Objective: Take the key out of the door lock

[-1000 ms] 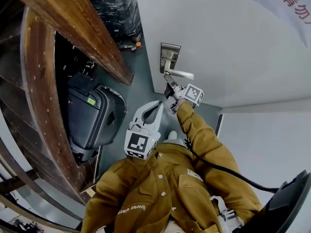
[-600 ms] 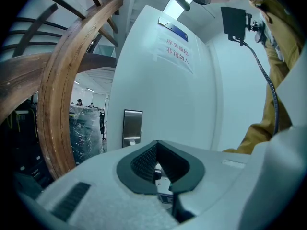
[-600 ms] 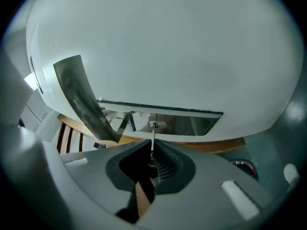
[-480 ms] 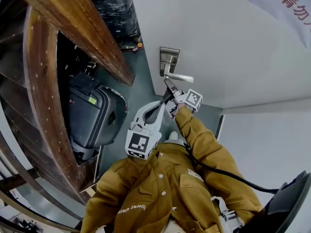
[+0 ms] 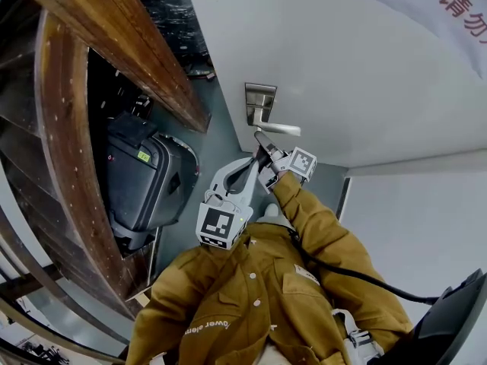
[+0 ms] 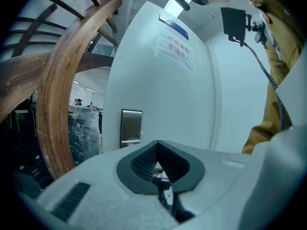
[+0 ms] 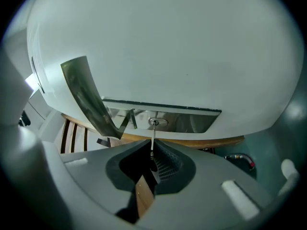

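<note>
On the white door sits a steel lock plate with a lever handle. My right gripper reaches up just under the handle. In the right gripper view, the thin silver key runs from the jaws up to the keyhole, its tip at the slot. My right gripper is shut on the key's head. My left gripper hangs lower beside it, away from the lock, shut and holding nothing. The lock plate also shows in the left gripper view beyond my left gripper.
A curved wooden stair rail runs along the left. A black suitcase stands below it on the grey floor. Plastic-wrapped goods stand beyond the rail. A paper notice hangs on the door. A black cable trails from the right sleeve.
The head view has drifted, so the lock plate sits slightly lower in the picture. My right gripper stays under the handle at the lock. The left gripper has barely moved.
</note>
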The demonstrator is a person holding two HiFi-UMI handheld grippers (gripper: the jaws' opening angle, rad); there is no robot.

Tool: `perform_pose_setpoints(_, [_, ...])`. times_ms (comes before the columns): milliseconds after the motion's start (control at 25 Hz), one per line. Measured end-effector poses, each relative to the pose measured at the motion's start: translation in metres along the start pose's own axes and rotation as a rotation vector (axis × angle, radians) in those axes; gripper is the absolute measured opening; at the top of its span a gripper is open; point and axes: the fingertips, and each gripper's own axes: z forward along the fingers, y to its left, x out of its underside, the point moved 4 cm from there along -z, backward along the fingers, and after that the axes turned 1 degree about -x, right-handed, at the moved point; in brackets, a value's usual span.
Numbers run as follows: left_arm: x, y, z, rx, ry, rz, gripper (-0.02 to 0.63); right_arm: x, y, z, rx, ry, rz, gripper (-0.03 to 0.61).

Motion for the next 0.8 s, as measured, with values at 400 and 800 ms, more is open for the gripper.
perform_pose_setpoints(400, [0.001,0.004,0.003,-0.002,-0.008,-0.020,-0.002,0.026,-0.005,-0.035,0.005,0.013,0.066,0.028])
perform_pose_setpoints(800, [-0.007,0.005,0.012,0.022,-0.021,-0.009,-0.002,-0.002,0.074,-0.046,-0.005,0.120,-0.192,0.028])
